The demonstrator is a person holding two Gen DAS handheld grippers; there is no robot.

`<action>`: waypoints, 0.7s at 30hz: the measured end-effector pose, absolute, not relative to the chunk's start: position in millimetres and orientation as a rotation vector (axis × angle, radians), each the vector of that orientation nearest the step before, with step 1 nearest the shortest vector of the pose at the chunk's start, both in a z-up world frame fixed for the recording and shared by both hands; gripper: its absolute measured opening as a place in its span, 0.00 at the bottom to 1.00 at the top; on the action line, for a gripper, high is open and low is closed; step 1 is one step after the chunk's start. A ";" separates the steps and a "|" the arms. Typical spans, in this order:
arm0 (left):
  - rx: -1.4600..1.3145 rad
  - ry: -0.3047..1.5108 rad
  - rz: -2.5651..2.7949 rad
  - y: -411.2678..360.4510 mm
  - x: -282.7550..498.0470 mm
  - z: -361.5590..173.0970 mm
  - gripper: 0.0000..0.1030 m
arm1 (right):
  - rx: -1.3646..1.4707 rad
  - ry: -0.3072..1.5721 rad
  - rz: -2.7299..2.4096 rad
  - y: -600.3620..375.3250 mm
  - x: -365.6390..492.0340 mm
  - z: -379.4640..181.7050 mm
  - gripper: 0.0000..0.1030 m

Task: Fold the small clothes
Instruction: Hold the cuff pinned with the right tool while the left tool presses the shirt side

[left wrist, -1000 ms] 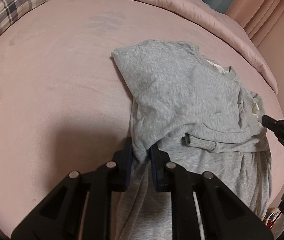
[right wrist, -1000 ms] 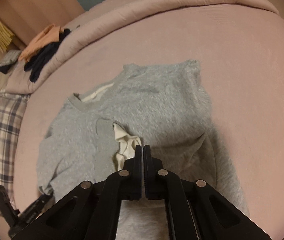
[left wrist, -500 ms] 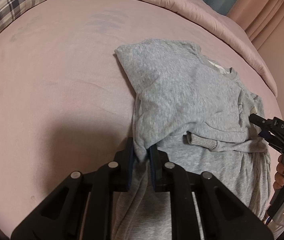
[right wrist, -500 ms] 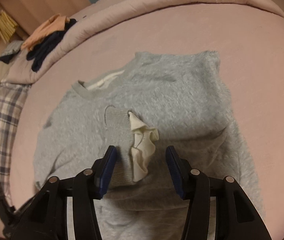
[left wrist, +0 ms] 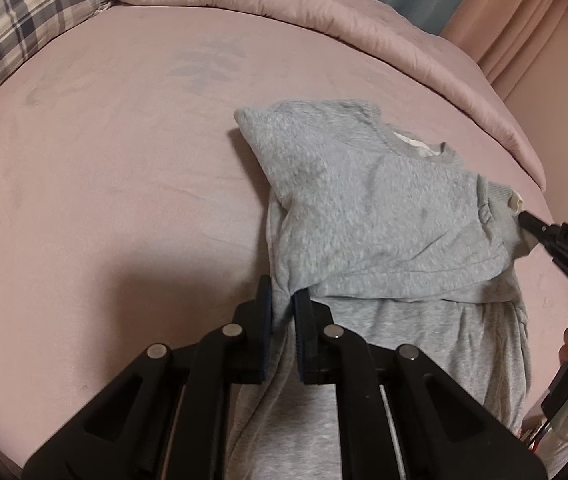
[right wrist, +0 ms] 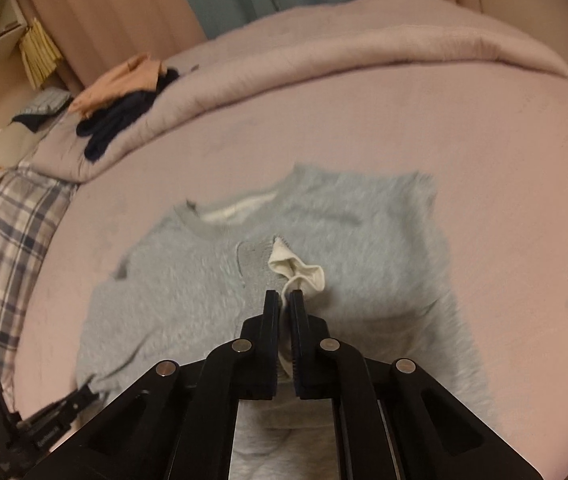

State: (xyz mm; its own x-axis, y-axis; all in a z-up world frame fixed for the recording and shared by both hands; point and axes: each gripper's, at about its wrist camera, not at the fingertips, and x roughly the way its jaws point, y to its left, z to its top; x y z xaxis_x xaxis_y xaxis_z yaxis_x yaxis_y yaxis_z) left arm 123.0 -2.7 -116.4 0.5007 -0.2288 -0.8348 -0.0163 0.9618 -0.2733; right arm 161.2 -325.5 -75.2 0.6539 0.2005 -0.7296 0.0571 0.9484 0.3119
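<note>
Both grippers grip the same grey sweatshirt [left wrist: 368, 208], which lies partly folded on the pink bedsheet [left wrist: 104, 168], toward the right side of the bed as the left camera sees it. The left gripper [left wrist: 283, 300] has its jaws narrowed on a bunched fold at the garment's near left edge. The right gripper [right wrist: 283, 300] has its jaws nearly closed on the pale inner lining of a sleeve cuff [right wrist: 296, 272], turned up over the chest below the neckline [right wrist: 220, 216].

The step in hand looks like the sleeve fold: the cuff is pinched and raised off the body of the sweatshirt, while the opposite side is held taut. The next move probably calls for carrying the cuff across and laying it flat on the chest, keeping the left hold steady so the body does not slide, then letting go without dragging the cloth.

Beyond the garment, a rolled pink duvet [right wrist: 324, 76] runs along the far edge of the bed, with dark clothes [right wrist: 116, 120] and a peach garment [right wrist: 124, 80] piled on it, well apart from the work. A plaid pillow [left wrist: 32, 28] sits at the head. Nothing blocks the fold; the chief risk seems to be the soft knit wrinkling or the thin cuff slipping from the jaws.
</note>
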 end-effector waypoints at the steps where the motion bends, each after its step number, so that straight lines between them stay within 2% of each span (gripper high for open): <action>1: -0.248 1.044 -0.126 -5.0 123.5 -117.5 0.10 | 0.305 0.844 0.063 -327.3 159.5 -71.5 0.03; 8: -0.237 1.073 -0.134 -10.2 126.4 -122.5 0.13 | 0.323 0.854 0.038 -334.0 158.6 -79.7 0.03; 16: -0.295 1.051 -0.210 -15.3 127.7 -97.6 0.16 | 0.341 0.823 -0.021 -347.7 145.6 -75.3 0.03; 21: -0.295 1.064 -0.234 -24.2 132.5 -85.5 0.19 | 0.348 0.873 -0.042 -355.3 152.1 -93.4 0.03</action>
